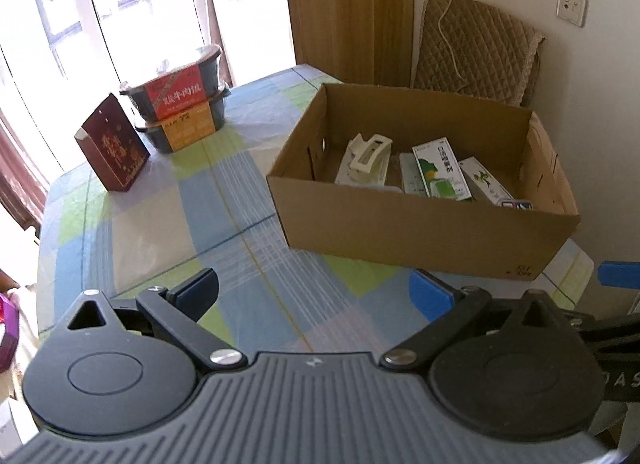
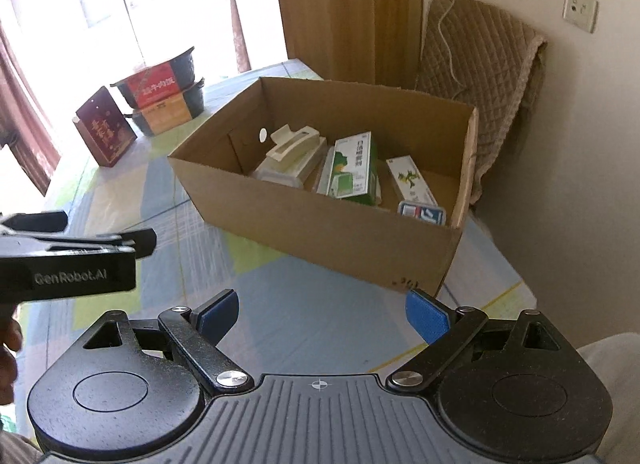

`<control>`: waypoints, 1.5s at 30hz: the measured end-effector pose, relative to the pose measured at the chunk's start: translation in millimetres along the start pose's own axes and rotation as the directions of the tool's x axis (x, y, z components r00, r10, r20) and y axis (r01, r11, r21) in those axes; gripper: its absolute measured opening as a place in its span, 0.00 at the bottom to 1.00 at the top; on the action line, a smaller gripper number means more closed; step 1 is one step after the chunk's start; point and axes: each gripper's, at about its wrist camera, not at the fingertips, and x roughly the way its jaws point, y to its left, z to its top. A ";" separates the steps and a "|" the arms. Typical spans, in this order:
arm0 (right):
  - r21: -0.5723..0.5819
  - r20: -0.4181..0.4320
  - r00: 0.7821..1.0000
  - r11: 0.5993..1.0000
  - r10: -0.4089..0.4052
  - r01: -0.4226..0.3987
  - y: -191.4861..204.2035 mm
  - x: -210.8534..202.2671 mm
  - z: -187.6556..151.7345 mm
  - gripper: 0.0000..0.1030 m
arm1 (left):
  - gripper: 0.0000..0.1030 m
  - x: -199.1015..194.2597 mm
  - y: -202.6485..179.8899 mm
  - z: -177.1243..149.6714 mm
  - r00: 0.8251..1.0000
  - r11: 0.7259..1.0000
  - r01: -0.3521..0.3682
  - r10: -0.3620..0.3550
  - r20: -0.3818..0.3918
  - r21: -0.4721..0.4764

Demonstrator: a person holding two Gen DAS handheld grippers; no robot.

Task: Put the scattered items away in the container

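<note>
Tabletop (image 1: 256, 199) clutter looks mostly cleared; at far left a dark red box (image 1: 113, 147) stands upright beside two stacked meal tubs (image 1: 180, 103), possibly still to go; the cardboard box (image 1: 420, 232) at centre-right already holds a cream clip (image 1: 370, 153), green cartons (image 1: 440, 173) and a small pack; left tongs (image 1: 316, 296) and right tongs (image 2: 322, 314) hover near it, both spread and empty.

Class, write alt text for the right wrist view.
An open cardboard box on a checked tablecloth holds medicine cartons and a white clip. The open right gripper hovers before it, empty; the left gripper enters from the left.
</note>
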 end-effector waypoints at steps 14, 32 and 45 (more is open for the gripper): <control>-0.009 -0.013 0.999 0.999 -0.048 0.048 12.5 9.2 -11.3 0.93 | 0.97 3.6 14.1 -24.0 1.000 1.000 -0.003 0.003 -0.001 -0.027; -0.025 -0.015 0.996 0.996 -0.086 0.086 14.5 8.8 -18.4 0.93 | 0.97 10.9 10.8 -38.9 0.999 1.000 0.009 -0.010 -0.036 -0.015; -0.027 -0.011 0.996 0.996 -0.089 0.088 14.1 2.1 -18.6 0.93 | 0.97 9.5 8.0 -42.4 0.999 1.000 0.001 -0.001 -0.033 -0.010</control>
